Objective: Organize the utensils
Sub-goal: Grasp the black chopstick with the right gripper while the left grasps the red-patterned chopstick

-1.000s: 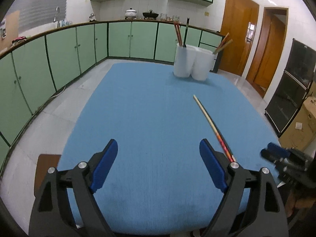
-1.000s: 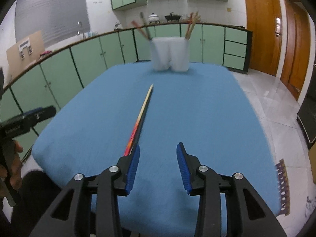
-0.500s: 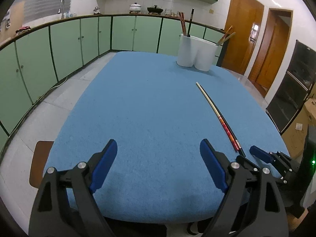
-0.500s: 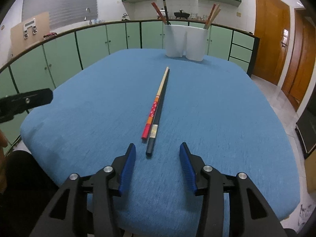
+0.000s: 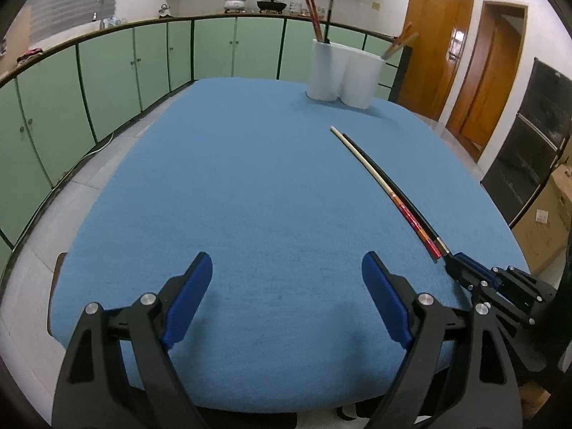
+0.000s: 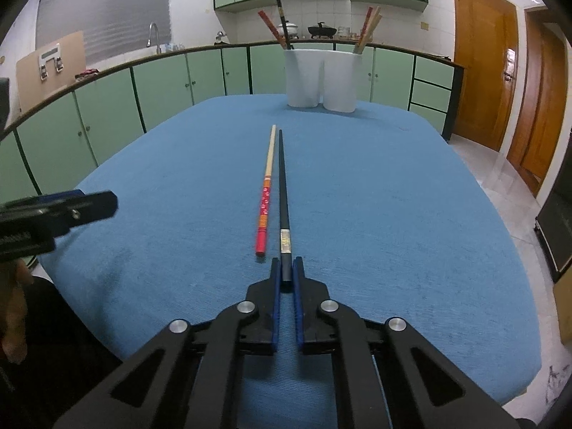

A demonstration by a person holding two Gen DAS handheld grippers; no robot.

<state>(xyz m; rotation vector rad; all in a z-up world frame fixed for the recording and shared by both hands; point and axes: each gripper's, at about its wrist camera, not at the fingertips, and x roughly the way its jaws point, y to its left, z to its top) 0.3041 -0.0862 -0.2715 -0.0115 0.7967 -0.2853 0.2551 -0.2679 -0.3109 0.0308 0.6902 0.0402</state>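
Observation:
Two chopsticks lie side by side on the blue table. A red-and-cream chopstick (image 6: 266, 189) lies on the left and a black chopstick (image 6: 283, 193) on the right. My right gripper (image 6: 285, 271) is shut on the near end of the black chopstick, low on the cloth. Both chopsticks (image 5: 393, 196) show at the right in the left wrist view, with the right gripper (image 5: 461, 268) at their near end. My left gripper (image 5: 286, 300) is open and empty above the table's near edge. A white two-cup holder (image 6: 321, 78) with several chopsticks stands at the far edge.
The blue tablecloth (image 5: 232, 178) covers the whole table. Green cabinets (image 5: 107, 71) run along the left and back. Wooden doors (image 5: 436, 46) stand at the right. The left gripper (image 6: 53, 211) shows at the left edge of the right wrist view.
My right gripper moved forward to the chopsticks' near ends and shut on the black one. The left gripper stayed open and shifted little.

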